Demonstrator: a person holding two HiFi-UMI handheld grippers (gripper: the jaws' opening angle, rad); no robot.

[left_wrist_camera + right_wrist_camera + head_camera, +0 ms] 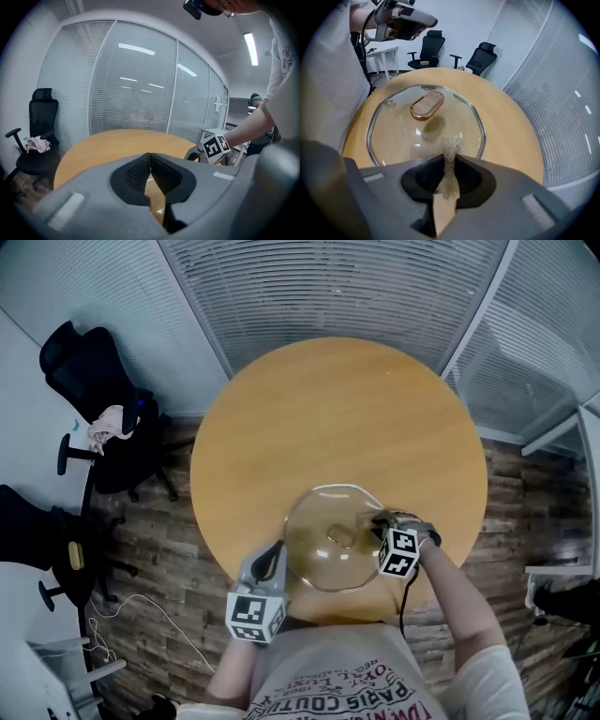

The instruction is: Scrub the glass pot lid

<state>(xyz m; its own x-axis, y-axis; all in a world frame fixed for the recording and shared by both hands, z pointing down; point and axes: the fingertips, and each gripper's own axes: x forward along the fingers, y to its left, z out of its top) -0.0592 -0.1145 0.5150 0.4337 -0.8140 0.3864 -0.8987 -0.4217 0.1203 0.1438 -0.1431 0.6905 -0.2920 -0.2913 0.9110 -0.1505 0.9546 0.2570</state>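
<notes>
L gripper (150, 156) jaws together, R gripper (449, 161) clamped on mesh scrubber (452, 143)

The glass pot lid (393, 131) gleams clear and glossy, its rim (482, 133) bright metal, its handle (426, 104) polished copper-toned metal. The scrubbing pad (451, 149) looks coarse and fibrous. The round table (337, 409) shows smooth, matt wood. On the right gripper (450, 159), matt grey plastic and black textured pads (424, 177).

Glass lid (156, 196) mostly behind left claw (150, 155)
</notes>
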